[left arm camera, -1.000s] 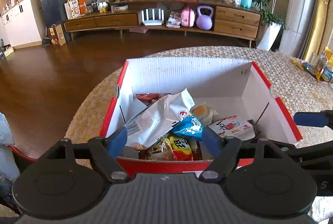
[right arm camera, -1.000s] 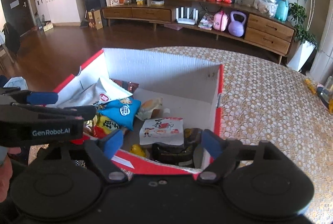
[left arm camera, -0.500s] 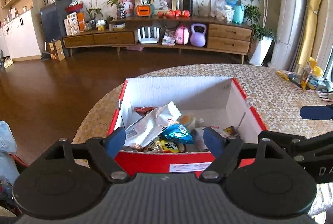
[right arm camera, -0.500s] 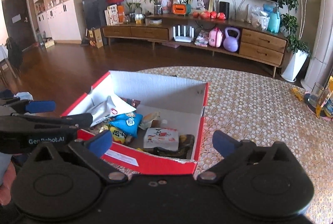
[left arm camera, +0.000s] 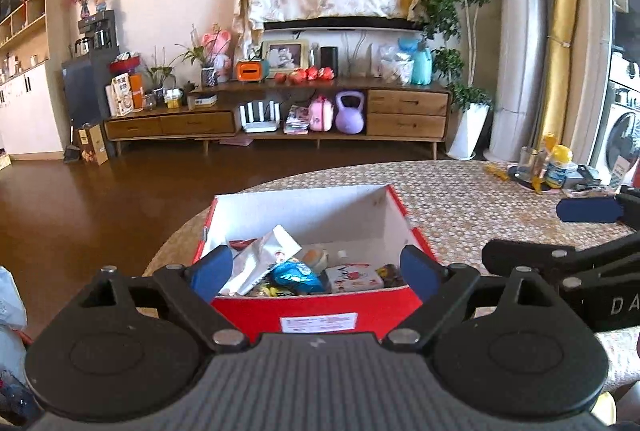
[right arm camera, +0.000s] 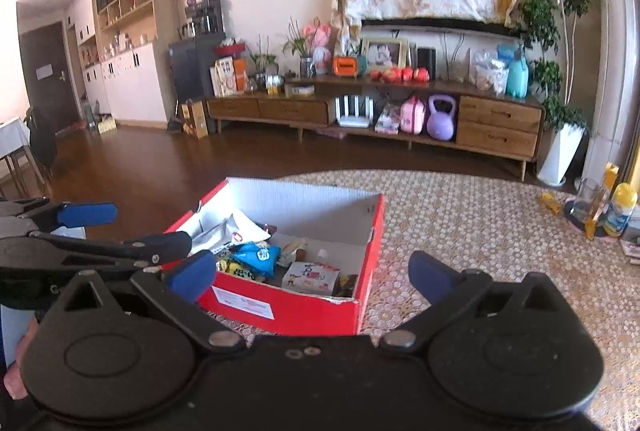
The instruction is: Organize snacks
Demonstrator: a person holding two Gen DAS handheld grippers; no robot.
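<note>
A red cardboard box (left arm camera: 316, 315) with a white inside stands on the round table; it also shows in the right wrist view (right arm camera: 296, 307). Several snack packs lie in it: a silver pouch (left arm camera: 262, 263), a blue pack (left arm camera: 296, 275) (right arm camera: 256, 259) and a white box with red print (left arm camera: 352, 277) (right arm camera: 310, 277). My left gripper (left arm camera: 316, 273) is open and empty, held back above the box's near wall. My right gripper (right arm camera: 310, 273) is open and empty, just behind the box's near right corner.
The table (right arm camera: 500, 231) has a patterned beige cloth. Bottles and a glass (right arm camera: 604, 209) stand at its far right edge. Beyond the table are a wooden floor and a long low cabinet (left arm camera: 280, 119) against the wall.
Both grippers have pulled back and up from the box, so it looks smaller and farther. The right gripper's jaws have opened wider. The snacks have not moved.
</note>
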